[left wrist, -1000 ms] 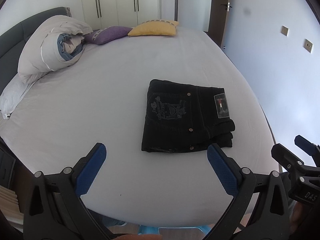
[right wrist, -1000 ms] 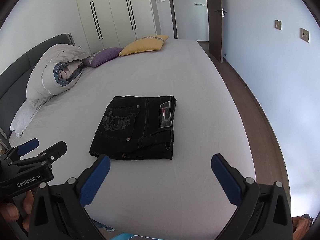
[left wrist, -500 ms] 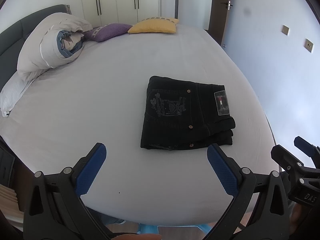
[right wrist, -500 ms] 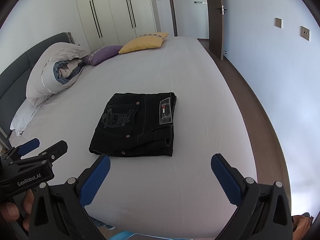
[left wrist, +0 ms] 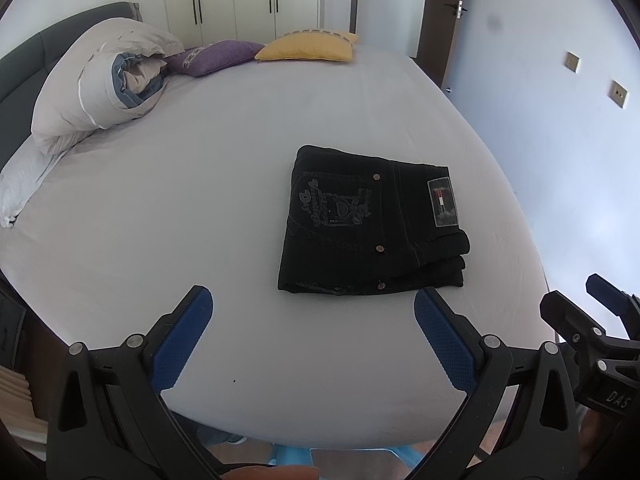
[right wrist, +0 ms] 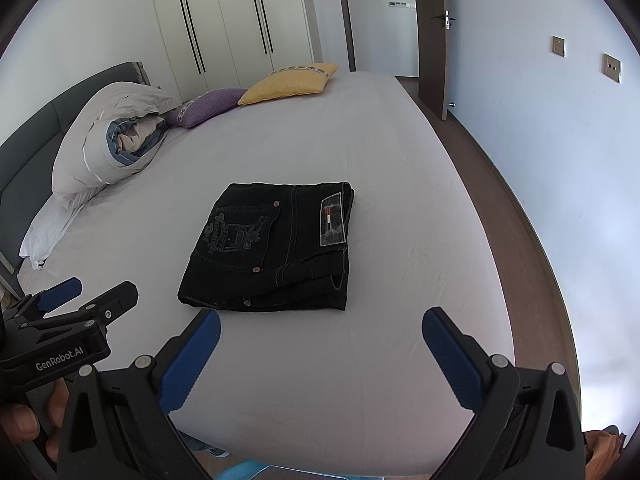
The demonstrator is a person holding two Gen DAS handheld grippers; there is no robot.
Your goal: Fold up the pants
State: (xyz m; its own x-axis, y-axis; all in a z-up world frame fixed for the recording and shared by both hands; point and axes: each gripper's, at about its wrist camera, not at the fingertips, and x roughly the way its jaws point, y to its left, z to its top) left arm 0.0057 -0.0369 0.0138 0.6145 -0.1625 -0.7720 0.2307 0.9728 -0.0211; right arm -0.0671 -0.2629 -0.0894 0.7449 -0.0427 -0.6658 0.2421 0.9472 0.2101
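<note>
The black pants (left wrist: 372, 224) lie folded into a compact rectangle on the white bed (left wrist: 200, 208), back pocket and waist patch facing up. They also show in the right wrist view (right wrist: 272, 248). My left gripper (left wrist: 312, 320) is open and empty, held above the bed's near edge, short of the pants. My right gripper (right wrist: 320, 340) is open and empty, also near the front edge. Each gripper shows at the side of the other's view: the right one (left wrist: 592, 312) and the left one (right wrist: 80, 300).
A rolled duvet and pillows (left wrist: 96, 96) lie at the far left by the dark headboard (right wrist: 24, 152). A purple cushion (left wrist: 216, 56) and a yellow cushion (left wrist: 308, 46) sit at the far end. Wardrobes (right wrist: 232, 24), a door (right wrist: 432, 32) and the floor (right wrist: 520, 220) flank the bed.
Both grippers have drawn back slightly and tilted; the pants sit a little lower in the views. The pants themselves have not moved.
</note>
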